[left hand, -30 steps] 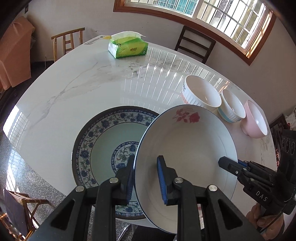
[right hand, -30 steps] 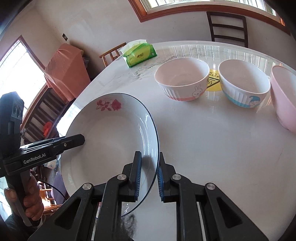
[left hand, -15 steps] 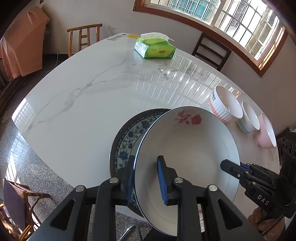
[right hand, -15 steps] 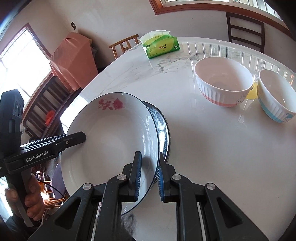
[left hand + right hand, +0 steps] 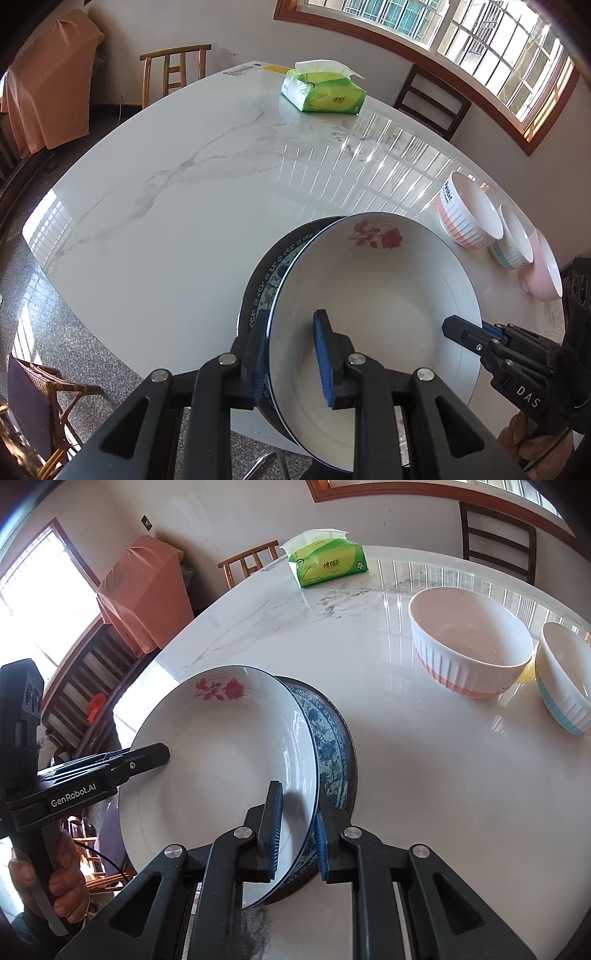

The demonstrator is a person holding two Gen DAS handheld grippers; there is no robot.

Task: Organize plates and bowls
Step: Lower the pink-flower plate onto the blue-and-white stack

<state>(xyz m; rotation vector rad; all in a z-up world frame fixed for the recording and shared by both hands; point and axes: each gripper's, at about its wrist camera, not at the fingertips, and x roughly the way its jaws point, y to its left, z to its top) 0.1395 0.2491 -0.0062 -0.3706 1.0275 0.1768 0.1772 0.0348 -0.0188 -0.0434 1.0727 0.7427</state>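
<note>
Blue-patterned plate (image 5: 332, 746) mostly hidden, perhaps touching the white plate (image 5: 221, 760)

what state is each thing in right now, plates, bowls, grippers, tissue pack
rose plate: tilted over the blue plate, gripped at both sides
blue plate: flat on table
left gripper: shut on rose plate
right gripper: shut on rose plate
three bowls: upright, unstacked
tissue pack: open

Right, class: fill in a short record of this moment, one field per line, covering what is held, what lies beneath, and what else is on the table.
held: rose plate
left claw: shut on its rim
right claw: shut on its rim
beneath: blue patterned plate on the marble table
bowls: ribbed bowl, blue-banded bowl, pink bowl
far side: tissue pack
</note>
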